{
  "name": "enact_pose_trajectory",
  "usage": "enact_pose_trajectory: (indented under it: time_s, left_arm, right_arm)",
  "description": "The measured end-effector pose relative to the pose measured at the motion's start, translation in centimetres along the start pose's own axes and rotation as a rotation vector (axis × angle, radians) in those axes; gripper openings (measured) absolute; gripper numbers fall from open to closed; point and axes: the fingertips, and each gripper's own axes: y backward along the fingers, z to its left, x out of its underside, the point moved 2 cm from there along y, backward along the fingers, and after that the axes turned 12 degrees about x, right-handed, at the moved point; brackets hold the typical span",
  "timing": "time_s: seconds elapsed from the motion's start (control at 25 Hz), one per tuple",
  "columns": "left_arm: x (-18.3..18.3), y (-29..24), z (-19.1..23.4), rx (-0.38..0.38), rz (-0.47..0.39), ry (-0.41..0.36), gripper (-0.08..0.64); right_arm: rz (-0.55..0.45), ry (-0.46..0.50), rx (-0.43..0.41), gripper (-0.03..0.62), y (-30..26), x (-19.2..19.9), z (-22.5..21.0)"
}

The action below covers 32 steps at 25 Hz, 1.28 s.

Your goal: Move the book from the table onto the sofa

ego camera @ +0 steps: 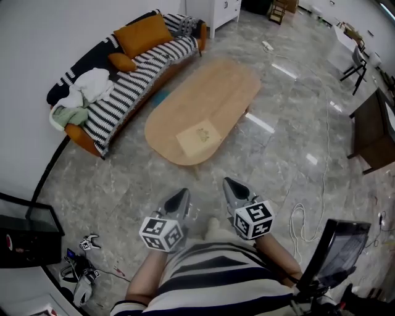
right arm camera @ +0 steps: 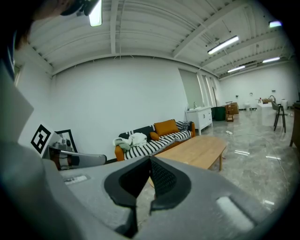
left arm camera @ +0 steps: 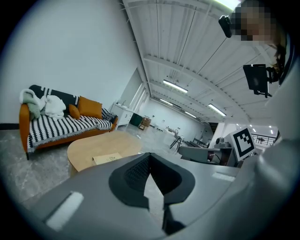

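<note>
A tan book [ego camera: 199, 136] lies flat near the close end of the oval wooden table [ego camera: 222, 92]; the left gripper view also shows the book [left arm camera: 107, 159] on the table [left arm camera: 93, 145]. Beyond the table stands the orange sofa [ego camera: 105, 117] under a black-and-white striped throw; it is the sofa [left arm camera: 56, 126] at the left of the left gripper view and the sofa [right arm camera: 150, 140] past the jaws in the right gripper view. My left gripper [ego camera: 182, 196] and right gripper [ego camera: 229, 184] hover side by side over the floor, short of the table. Both are shut and hold nothing.
Orange cushions [ego camera: 142, 34] and a heap of white and green cloth [ego camera: 80, 99] take up part of the sofa seat. A white cable [ego camera: 300, 217] lies on the marble floor at the right, near a dark desk [ego camera: 370, 129]. A white cabinet [ego camera: 223, 11] stands behind the sofa.
</note>
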Motion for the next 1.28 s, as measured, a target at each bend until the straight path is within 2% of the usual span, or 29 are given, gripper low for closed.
enact_pose_trajectory:
  time_s: [0.16,0.32,0.56,0.92,1.28]
  left_arm:
    - [-0.2,-2.4,-0.6,0.024,0.033,-0.025,0.005]
    - [-0.5,-4.7,-0.4,0.017,0.057,-0.07,0.005]
    - [-0.7,-6.5,0.4,0.011,0.081,-0.064,0.005]
    - [-1.1,-9.1,4.7,0.017,0.114,-0.01,0.005]
    - [-2.8,-11.5,10.5,0.061,0.196,-0.015,0.005]
  right_arm:
    - [0.008,0.011,-0.03,0.003,-0.6,0.2,-1.1]
    - [0.01,0.024,-0.048,0.003,-1.7,0.4,-1.8]
    - [0.03,0.028,-0.054,0.003,-3.0,0.5,-2.6]
    - [0.093,0.015,-0.01,0.003,-7.1,1.0,-3.6]
    - [0.129,0.022,0.058,0.003,-13.4,-0.4,-3.6]
